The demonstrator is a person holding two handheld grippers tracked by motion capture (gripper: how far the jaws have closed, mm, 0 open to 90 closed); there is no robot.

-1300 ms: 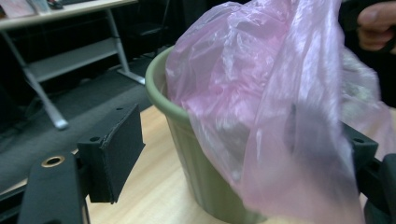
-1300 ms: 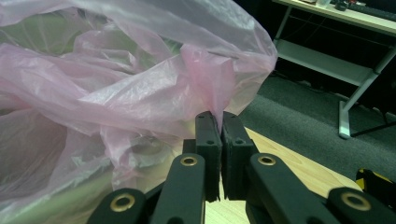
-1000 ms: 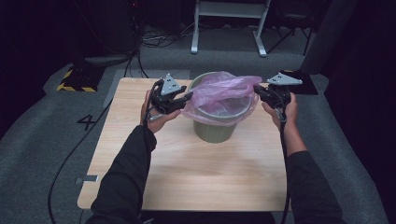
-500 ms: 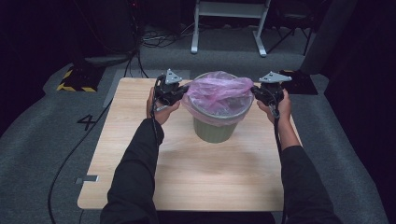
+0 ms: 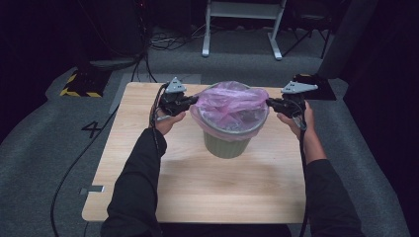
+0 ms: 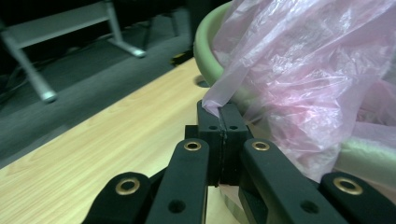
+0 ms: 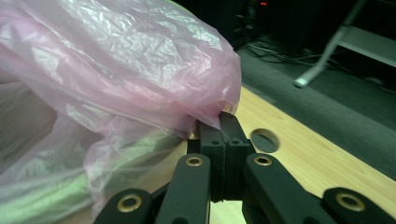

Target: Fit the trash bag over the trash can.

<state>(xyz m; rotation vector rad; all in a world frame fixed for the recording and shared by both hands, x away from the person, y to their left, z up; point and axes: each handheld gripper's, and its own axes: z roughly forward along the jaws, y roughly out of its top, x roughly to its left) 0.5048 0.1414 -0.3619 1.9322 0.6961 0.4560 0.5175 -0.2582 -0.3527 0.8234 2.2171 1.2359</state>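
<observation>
A green bin point(image 5: 225, 143) stands in the middle of the wooden table point(image 5: 148, 187). A thin pink plastic bag point(image 5: 232, 103) is stretched across its mouth. My left gripper point(image 5: 194, 100) is at the bin's left rim, shut on the bag's left edge. In the left gripper view the jaws point(image 6: 220, 109) pinch a corner of the bag point(image 6: 303, 70) just outside the green rim point(image 6: 205, 51). My right gripper point(image 5: 269, 102) is at the right rim, shut on the bag's right edge. In the right gripper view the film point(image 7: 116, 60) bunches out of the closed jaws point(image 7: 220, 116).
The table has a round hole point(image 7: 264, 140) near its far right corner. Behind the table, on the grey carpet, stand a white metal frame point(image 5: 242, 29) and loose cables point(image 5: 163, 44). A black box with yellow-black striped edges point(image 5: 81, 84) lies on the floor at the left.
The bag billowed high above the bin a second ago and now lies lower and flatter over its mouth. My left gripper has come down a little at the rim.
</observation>
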